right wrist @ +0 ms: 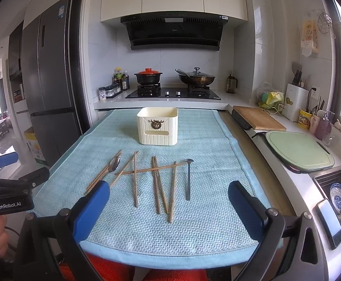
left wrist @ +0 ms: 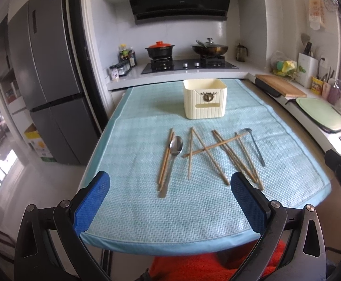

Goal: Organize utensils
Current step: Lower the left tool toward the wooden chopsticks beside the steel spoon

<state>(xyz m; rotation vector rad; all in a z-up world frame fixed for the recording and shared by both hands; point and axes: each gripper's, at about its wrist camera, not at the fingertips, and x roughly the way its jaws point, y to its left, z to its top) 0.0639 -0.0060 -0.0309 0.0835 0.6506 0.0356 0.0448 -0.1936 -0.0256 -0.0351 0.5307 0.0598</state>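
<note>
Several wooden chopsticks (left wrist: pixel 217 144) lie scattered and crossed on a light blue mat (left wrist: pixel 147 213). A steel spoon (left wrist: pixel 176 145) lies among the left ones, a small dark ladle-like utensil (left wrist: pixel 255 145) at the right. A cream ribbed box (left wrist: pixel 205 98) stands open behind them. In the right wrist view I see the chopsticks (right wrist: pixel 156 185), spoon (right wrist: pixel 114 164), dark utensil (right wrist: pixel 188 179), box (right wrist: pixel 157 128) and mat (right wrist: pixel 194 229). My left gripper (left wrist: pixel 170 182) is open and empty above the mat's near part. My right gripper (right wrist: pixel 169 193) is open and empty, just short of the chopsticks.
A counter runs along the right with a wooden board (right wrist: pixel 257 117), a green board (right wrist: pixel 299 151), a sink with dishes (right wrist: pixel 339 192) and a phone (right wrist: pixel 330 222). A stove with pots (right wrist: pixel 172 91) is behind, a fridge (left wrist: pixel 51 82) at the left.
</note>
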